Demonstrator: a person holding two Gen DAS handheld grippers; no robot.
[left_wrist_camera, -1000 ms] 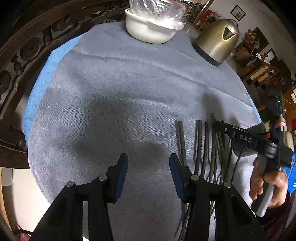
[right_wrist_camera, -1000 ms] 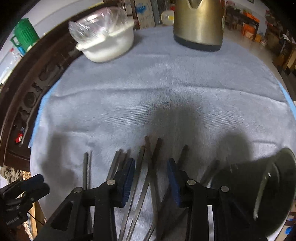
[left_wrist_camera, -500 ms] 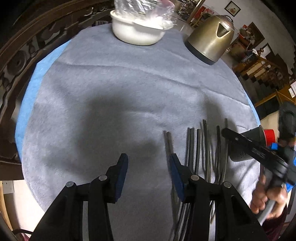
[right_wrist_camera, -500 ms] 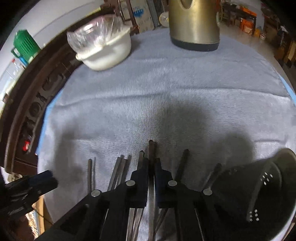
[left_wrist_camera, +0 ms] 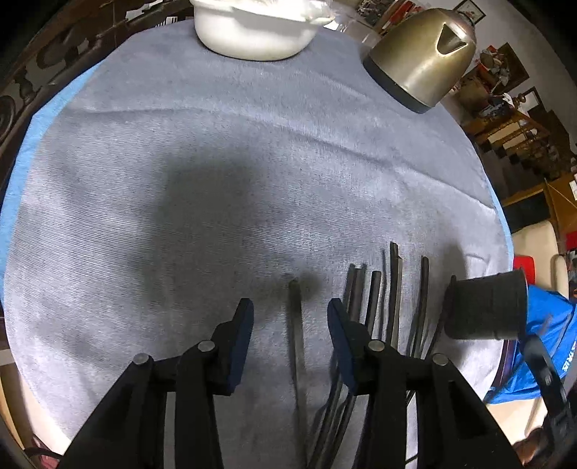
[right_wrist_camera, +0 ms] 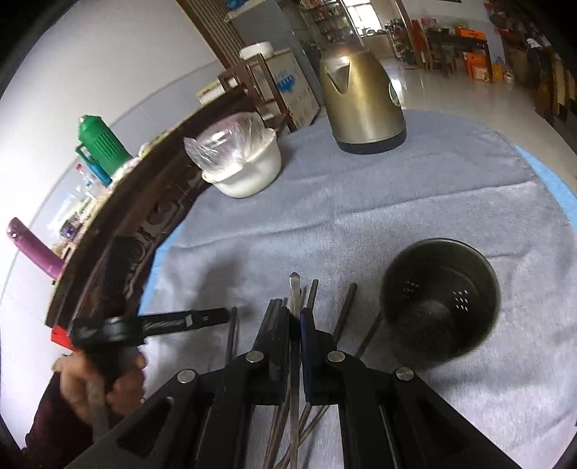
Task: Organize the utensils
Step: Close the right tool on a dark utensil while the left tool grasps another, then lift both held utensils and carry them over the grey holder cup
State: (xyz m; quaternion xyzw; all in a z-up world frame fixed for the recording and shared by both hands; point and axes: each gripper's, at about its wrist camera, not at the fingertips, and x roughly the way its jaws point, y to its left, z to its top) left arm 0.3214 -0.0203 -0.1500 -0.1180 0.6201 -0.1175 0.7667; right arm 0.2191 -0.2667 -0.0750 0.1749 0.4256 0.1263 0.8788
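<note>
Several dark metal utensil handles (left_wrist_camera: 393, 288) lie side by side on the grey cloth at the near right. My left gripper (left_wrist_camera: 290, 324) is open, its jaws standing on either side of one lone utensil (left_wrist_camera: 296, 324) on the cloth. My right gripper (right_wrist_camera: 296, 321) is shut on a utensil handle (right_wrist_camera: 295, 292) and holds it lifted and tilted above the other utensils (right_wrist_camera: 346, 310). A black perforated utensil holder (right_wrist_camera: 441, 296) stands to the right of it; it also shows in the left wrist view (left_wrist_camera: 487, 310).
A white bowl covered with plastic (left_wrist_camera: 252, 29) and a gold kettle (left_wrist_camera: 422, 54) stand at the far side of the round table; they also show in the right wrist view as the bowl (right_wrist_camera: 245, 169) and kettle (right_wrist_camera: 360, 104). A carved wooden chair back (right_wrist_camera: 119, 231) borders the left edge.
My right gripper closed on a utensil handle and lifted it, tilting upward. My left gripper moved right and forward until its open jaws straddle the lone utensil.
</note>
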